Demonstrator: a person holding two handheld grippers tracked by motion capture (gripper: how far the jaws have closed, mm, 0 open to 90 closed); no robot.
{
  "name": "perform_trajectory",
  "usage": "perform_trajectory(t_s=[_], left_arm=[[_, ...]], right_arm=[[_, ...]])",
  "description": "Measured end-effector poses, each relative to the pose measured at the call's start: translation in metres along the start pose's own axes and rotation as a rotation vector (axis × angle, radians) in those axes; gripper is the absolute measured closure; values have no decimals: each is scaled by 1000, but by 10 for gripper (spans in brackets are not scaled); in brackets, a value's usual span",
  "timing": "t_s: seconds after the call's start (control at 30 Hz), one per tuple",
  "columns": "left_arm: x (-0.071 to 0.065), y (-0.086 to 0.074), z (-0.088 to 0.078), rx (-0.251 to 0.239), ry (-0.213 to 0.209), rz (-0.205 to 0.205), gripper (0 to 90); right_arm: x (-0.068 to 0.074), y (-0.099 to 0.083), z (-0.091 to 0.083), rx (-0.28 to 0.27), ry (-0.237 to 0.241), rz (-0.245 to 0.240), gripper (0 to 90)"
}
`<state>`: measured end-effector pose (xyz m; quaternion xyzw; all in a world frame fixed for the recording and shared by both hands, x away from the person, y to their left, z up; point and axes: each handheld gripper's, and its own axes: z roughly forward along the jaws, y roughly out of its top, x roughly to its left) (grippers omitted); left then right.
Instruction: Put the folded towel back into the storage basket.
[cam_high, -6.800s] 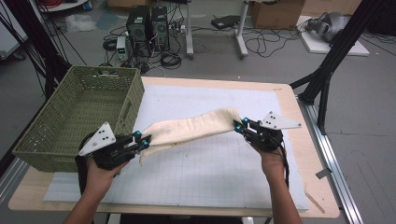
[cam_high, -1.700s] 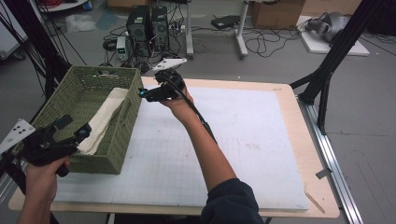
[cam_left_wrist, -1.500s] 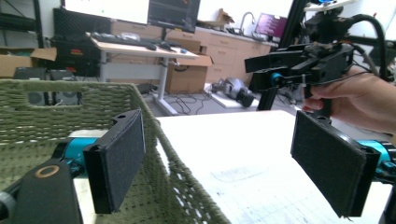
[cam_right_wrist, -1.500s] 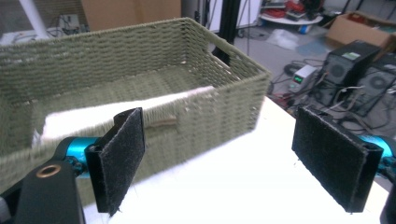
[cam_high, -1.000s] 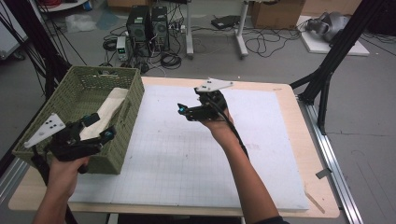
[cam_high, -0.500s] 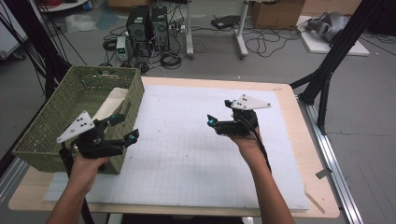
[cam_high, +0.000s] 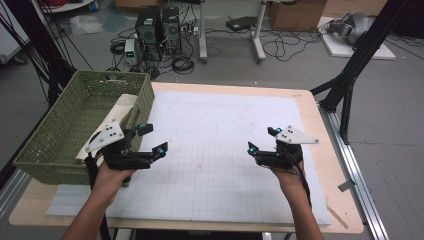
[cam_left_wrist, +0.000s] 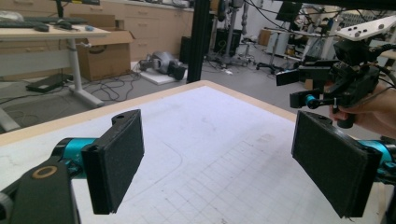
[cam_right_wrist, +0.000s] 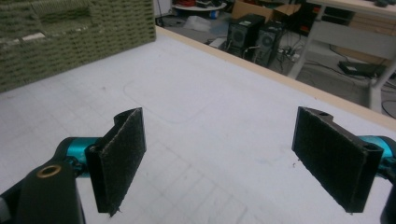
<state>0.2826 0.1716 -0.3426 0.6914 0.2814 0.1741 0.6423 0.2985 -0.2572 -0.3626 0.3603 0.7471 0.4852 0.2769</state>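
Cloth (cam_high: 119, 107) lies inside the green woven basket (cam_high: 60, 127) at the left side of the table (cam_high: 320, 125), with one end leaning up on the basket's right wall near the rim. Your left gripper (cam_high: 150, 141) floats just right of the basket, above the white grid mat (cam_high: 215, 150), and its jaws are spread wide with nothing between them. Your right gripper (cam_high: 260, 142) floats over the right part of the mat, well apart from the basket, and its jaws are spread wide and bare too. In both gripper views you can see the black pads with only the mat between them. The job looks about done, so the trouble from here is small, but watch a few things. Your left hand (cam_high: 112, 175) is very near the basket's near right corner. If you swing that hand left, you could bump the basket and push it toward the table's left edge, where part of it already looks to hang over. The cable under the left gripper could catch on the basket's corner and drag it. The cloth end by the rim could slip out over the wall if the basket gets knocked. Move your hands slowly, away from the basket.
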Motion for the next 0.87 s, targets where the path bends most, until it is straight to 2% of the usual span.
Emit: perform_trajectory(t_s=[0.2, 0.43, 0.57, 0.67, 0.87], left_arm=[[-9, -13, 19, 38, -29, 15, 174], [-15, -38, 38, 74, -55, 24, 174], [-16, -53, 44, 94, -57, 22, 175], [-16, -63, 49, 124, -60, 21, 175], [-15, -69, 51, 146, -50, 20, 175]], right_arm=[[-4, -27, -13, 18, -45, 14, 163], [-9, -54, -18, 51, -75, 37, 163], [-12, -62, -21, 55, -90, 29, 163], [-14, -69, -21, 60, -97, 45, 163], [-13, -73, -18, 83, -92, 53, 163]])
